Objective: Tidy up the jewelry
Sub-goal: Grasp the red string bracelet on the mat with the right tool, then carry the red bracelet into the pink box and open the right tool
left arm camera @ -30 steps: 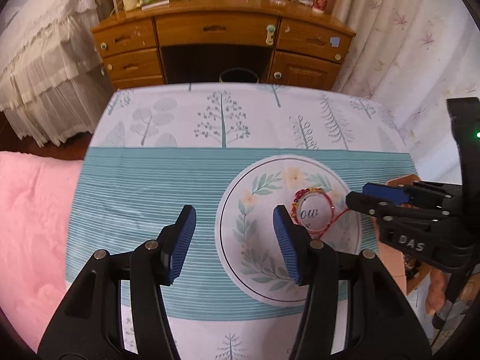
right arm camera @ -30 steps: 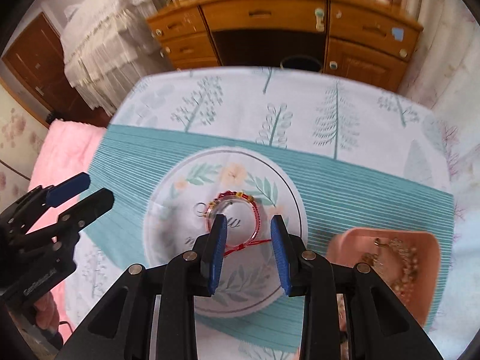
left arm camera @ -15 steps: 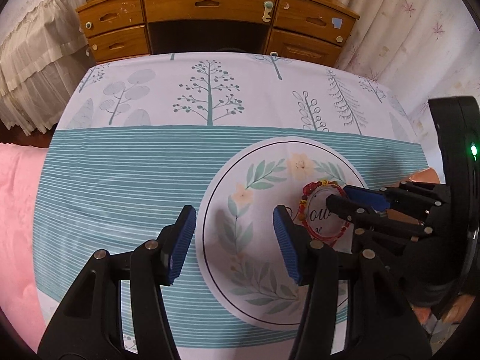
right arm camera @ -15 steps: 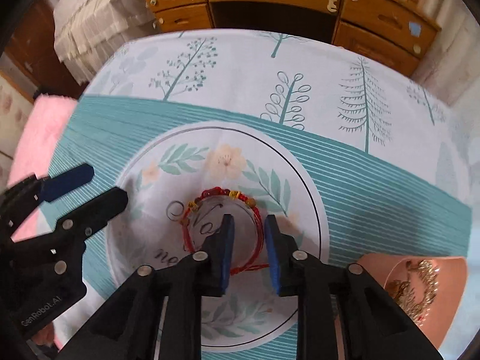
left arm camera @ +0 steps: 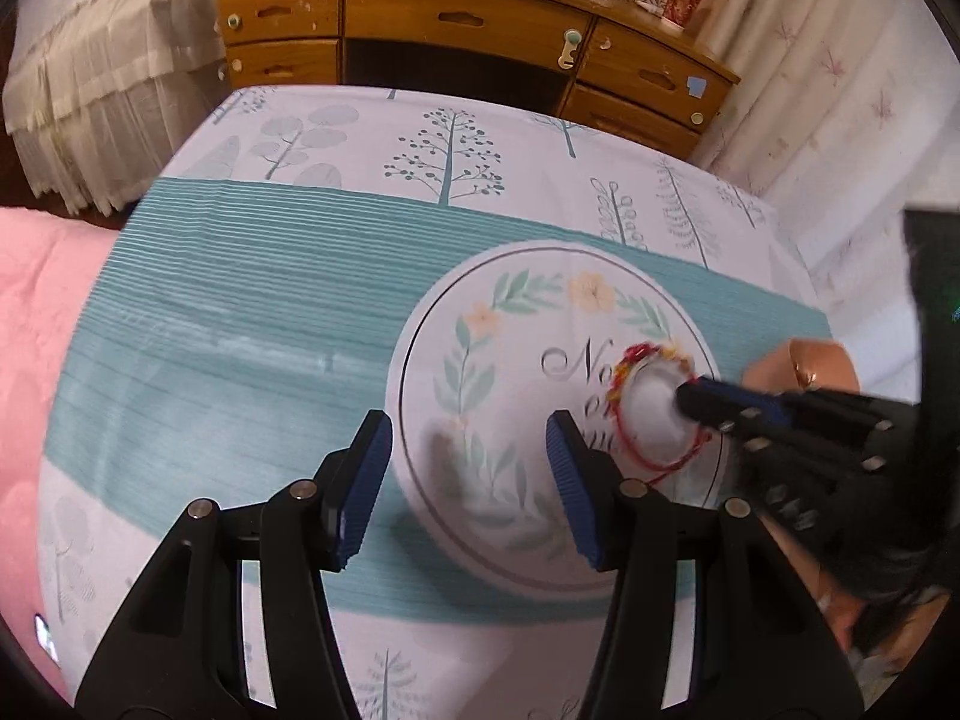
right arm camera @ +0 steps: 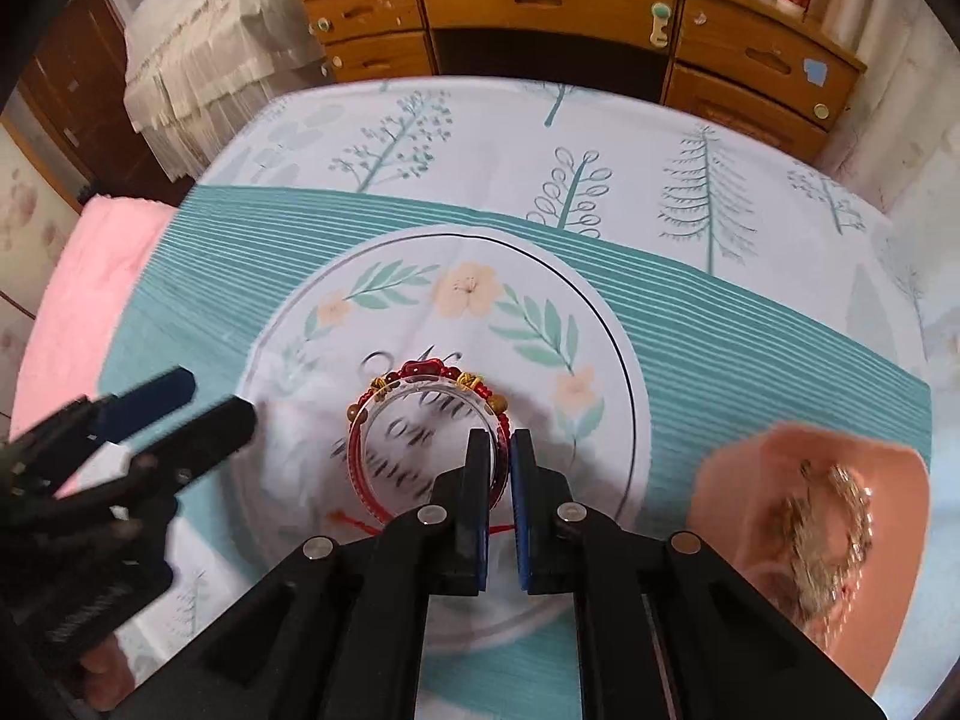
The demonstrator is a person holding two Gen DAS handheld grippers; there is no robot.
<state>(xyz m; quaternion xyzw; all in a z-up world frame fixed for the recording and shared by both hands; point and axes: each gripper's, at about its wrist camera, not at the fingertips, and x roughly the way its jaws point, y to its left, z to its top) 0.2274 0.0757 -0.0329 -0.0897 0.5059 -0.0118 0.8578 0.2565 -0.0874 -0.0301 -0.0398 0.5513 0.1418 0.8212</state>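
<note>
A red beaded string bracelet (right arm camera: pixel 420 381) is wound around a clear ring and sits over the round floral print of the tablecloth (right arm camera: pixel 462 288). My right gripper (right arm camera: pixel 499 450) is shut on the near right rim of this bracelet and ring. In the left wrist view the bracelet (left arm camera: pixel 636 360) shows with the right gripper (left arm camera: pixel 696 399) on it. My left gripper (left arm camera: pixel 468 438) is open and empty, above the cloth to the left of the bracelet. A pink tray (right arm camera: pixel 756 480) at the right holds gold chain jewelry (right arm camera: pixel 828 528).
The table with the tree-print cloth (left arm camera: pixel 444 162) stands in front of a wooden desk (left arm camera: pixel 456 12) with drawers. A pink blanket (left arm camera: pixel 36 324) lies left of the table. Curtains (left arm camera: pixel 828 90) hang at the right.
My right gripper has closed from open onto the bracelet's rim. Both grippers have moved closer to the table. The bracelet appears lifted or shifted slightly.
</note>
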